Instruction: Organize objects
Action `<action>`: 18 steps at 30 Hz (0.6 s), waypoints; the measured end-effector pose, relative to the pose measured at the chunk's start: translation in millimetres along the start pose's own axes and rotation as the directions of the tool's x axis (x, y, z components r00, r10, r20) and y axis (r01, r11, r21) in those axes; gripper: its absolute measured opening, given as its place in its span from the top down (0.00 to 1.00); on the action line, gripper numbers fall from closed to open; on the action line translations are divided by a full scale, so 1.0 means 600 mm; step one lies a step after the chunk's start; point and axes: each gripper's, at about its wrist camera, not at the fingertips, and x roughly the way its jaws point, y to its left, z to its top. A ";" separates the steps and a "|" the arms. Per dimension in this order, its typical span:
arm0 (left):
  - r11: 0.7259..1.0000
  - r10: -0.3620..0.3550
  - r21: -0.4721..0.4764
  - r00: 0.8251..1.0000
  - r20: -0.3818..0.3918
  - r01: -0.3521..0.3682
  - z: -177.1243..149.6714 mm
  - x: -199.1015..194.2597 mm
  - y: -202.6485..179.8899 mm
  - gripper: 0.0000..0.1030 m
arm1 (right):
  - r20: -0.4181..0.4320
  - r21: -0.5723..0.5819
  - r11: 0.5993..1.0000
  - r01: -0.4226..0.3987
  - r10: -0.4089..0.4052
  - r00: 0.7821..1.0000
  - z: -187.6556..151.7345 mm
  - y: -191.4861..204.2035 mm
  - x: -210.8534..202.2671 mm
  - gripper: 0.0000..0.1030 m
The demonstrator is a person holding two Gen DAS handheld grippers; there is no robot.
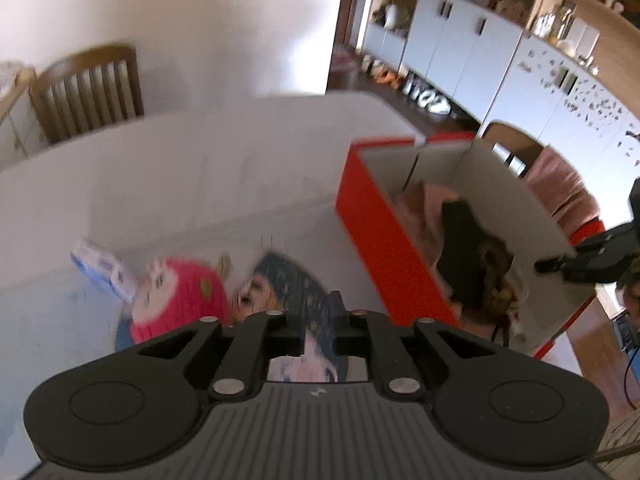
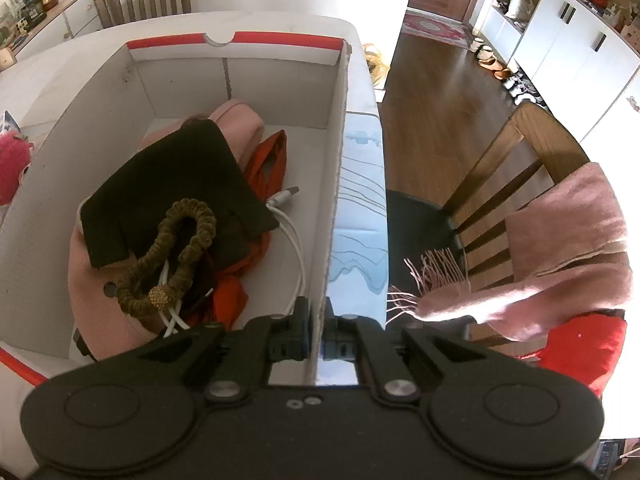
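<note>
White and broad, the bench (image 1: 168,184) fills a bright room with a pale wall, slatted wooden chairs (image 1: 88,88) at its far left, and white cupboards (image 1: 460,48) under wooden shelving along the right.

In the left wrist view, a small blue-and-white packet (image 1: 102,270) lies at the left of the bench, touching a pink knitted plush toy (image 1: 180,296) with a cartoon face. Just right of the toy lies a flat dark-blue printed card (image 1: 292,284) with a pictured face, blurred. The left gripper (image 1: 316,320) hangs over the card's near end. No earlier picture bears on it, and the blur hides whether its fingers (image 1: 336,304) press the card; they stand narrow, with the card running between them.

Right of the card stands an open red cardboard box (image 1: 384,240) with grey inner walls. The right wrist view looks down into it: a pink leather pouch (image 2: 240,124) lies at the far side under a black felt piece (image 2: 160,196), on which rests an olive braided cord loop (image 2: 176,252) with a gold bead. An orange cloth (image 2: 268,164) and a white USB cable (image 2: 292,240) lie just right of these.

The right gripper (image 2: 316,320) is clamped on the box's right wall (image 2: 336,184), one finger inside and one outside. Beyond the bench edge, a pink fringed scarf (image 2: 560,248) hangs over a wooden chair (image 2: 520,148) standing on dark wood floor.
</note>
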 end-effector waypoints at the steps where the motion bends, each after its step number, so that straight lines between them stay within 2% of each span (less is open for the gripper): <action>1: 1.000 -0.002 -0.010 1.000 -0.019 0.002 -0.010 0.005 0.005 0.80 | 0.000 0.000 1.000 0.000 0.000 1.000 0.000 0.000 0.000 0.96; 2: 1.000 -0.004 -0.013 0.999 -0.042 0.003 -0.019 0.013 0.005 0.74 | 0.000 0.001 1.000 -0.001 0.001 1.000 -0.001 0.000 0.000 0.96; 4: 1.000 0.001 -0.014 0.998 -0.069 -0.002 -0.038 0.022 0.006 0.43 | 0.000 0.001 1.000 -0.001 0.001 1.000 -0.001 0.000 0.000 0.96; 6: 1.000 -0.005 -0.022 0.996 -0.088 0.003 -0.058 0.032 0.004 0.32 | 0.000 0.001 1.000 0.000 0.000 1.000 -0.001 0.000 0.000 0.96; 12: 0.999 -0.009 -0.048 0.984 -0.177 0.001 -0.108 0.072 -0.003 0.32 | 0.000 0.002 1.000 0.000 0.000 1.000 -0.001 0.000 0.000 0.96; 18: 0.994 0.035 -0.091 0.976 -0.216 -0.056 -0.126 0.108 0.012 0.32 | 0.000 0.002 1.000 0.000 0.000 1.000 -0.001 -0.001 -0.001 0.96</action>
